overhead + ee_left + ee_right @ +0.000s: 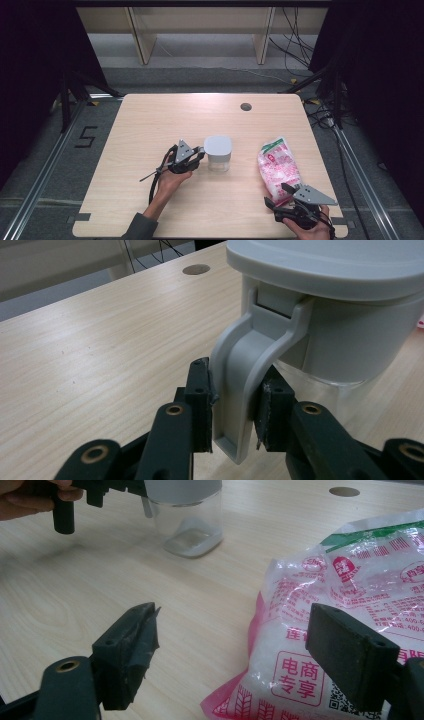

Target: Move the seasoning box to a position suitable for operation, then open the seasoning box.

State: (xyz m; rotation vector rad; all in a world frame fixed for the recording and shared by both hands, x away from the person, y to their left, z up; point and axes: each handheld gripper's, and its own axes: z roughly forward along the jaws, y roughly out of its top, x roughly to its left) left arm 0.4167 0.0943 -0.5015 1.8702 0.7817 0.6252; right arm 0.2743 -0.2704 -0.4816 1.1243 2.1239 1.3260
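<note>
A: My left gripper (234,405) clamps the grey latch (240,385) of the lidded jar (218,153), mid-table.

B: And your right?

A: The right gripper (230,655) gapes wide, gripping nothing; the pink bag (345,610) lies at its two o'clock.

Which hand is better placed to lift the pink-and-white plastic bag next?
Probably the right. The right gripper hangs open at the near end of the pink-and-white plastic bag, while the left gripper is clamped on the grey latch of the clear grey-lidded container.
</note>
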